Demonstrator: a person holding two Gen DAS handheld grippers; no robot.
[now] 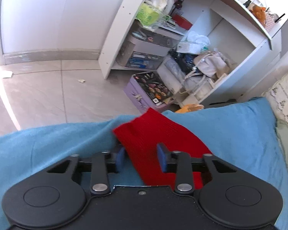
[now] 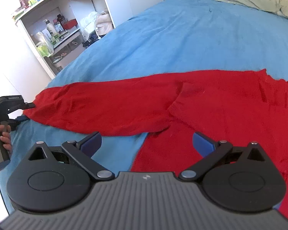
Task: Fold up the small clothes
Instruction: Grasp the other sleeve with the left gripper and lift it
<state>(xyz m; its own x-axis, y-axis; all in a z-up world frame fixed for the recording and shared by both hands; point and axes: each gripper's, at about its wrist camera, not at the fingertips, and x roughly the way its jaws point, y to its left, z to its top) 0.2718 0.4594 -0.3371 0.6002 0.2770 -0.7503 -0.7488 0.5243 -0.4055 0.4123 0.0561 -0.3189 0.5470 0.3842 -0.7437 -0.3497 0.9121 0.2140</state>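
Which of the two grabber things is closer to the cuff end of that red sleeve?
Left. The left gripper straddles the sleeve near its cuff end, jaws apart around the fabric. The right gripper is open over the sweater's underarm, far from the cuff.

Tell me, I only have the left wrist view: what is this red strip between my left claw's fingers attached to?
Observer: It's the sleeve of a red sweater; the body lies spread on the blue bedspread, in front of the right claw.
Operator: Is the right claw holding any of it?
Observer: No. It is wide open near the underarm, with nothing gripped.
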